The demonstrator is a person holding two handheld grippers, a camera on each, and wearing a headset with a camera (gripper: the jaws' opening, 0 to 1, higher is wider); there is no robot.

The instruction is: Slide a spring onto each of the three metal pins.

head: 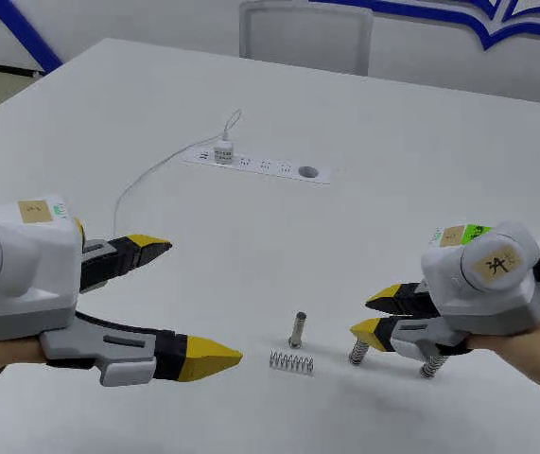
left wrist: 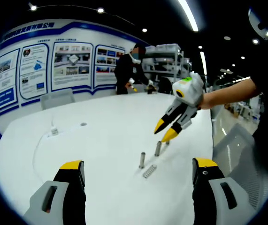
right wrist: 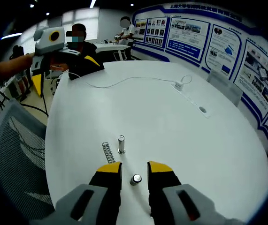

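The left tongs (head: 180, 303) hover above the white table (head: 364, 132) with their yellow-tipped jaws spread wide, holding nothing. The right tongs (head: 374, 315) are partly spread, their tips low beside a short metal pin already wearing a spring (head: 358, 352). In the right gripper view that pin's top sits in the gap between the jaws and seems to touch neither. A second spring-covered pin (head: 430, 366) stands close by the right tongs' body. The bare upright metal pin (head: 297, 329) stands between the two tongs. A loose coiled steel spring (head: 291, 361) lies flat just in front of it. A white power strip (head: 255, 164) lies farther back.
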